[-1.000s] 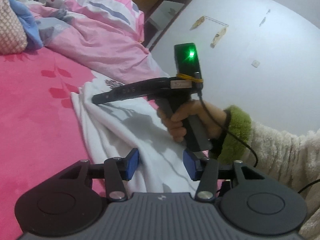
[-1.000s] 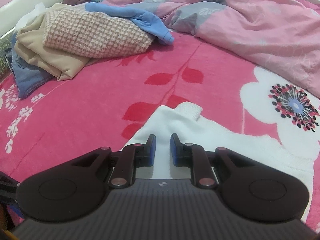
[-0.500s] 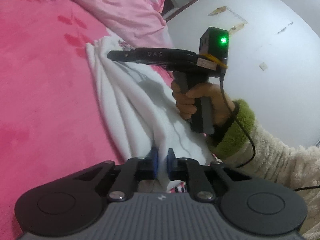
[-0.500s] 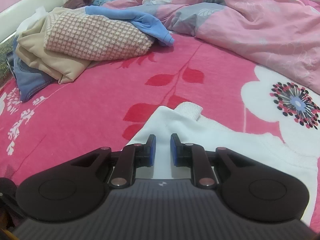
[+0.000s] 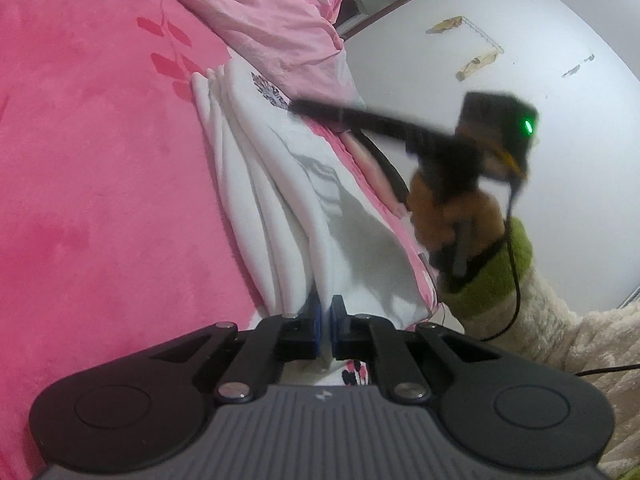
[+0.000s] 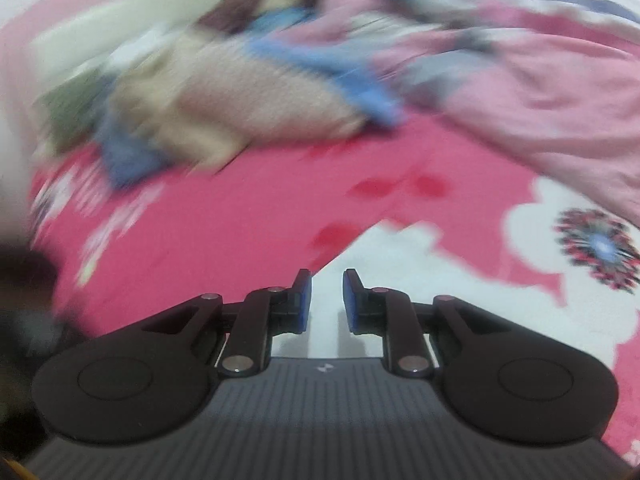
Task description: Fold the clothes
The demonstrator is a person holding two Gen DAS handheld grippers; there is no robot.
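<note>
I have the left gripper [image 5: 325, 322] jaws clamped on the white cotton garment [image 5: 304, 216], right gripper [image 6: 325, 300] jaws pinching its far end, stretching it over the pink bed [image 5: 100, 184] for folding.

Soft white cloth garment [image 5: 320, 216], plush blanket [image 5: 100, 200]

A white garment [image 6: 400, 280] is seen under and between the blue pads [image 6: 303, 300] of the right hand-held gripper [image 6: 326, 300], which stand slightly apart. Ahead, a pink bed [image 6: 240, 216] is blurred. Piled clothes [image 6: 240, 96] lie beyond to the left, a pink quilt [image 6: 540, 100] beyond to the right.
</note>
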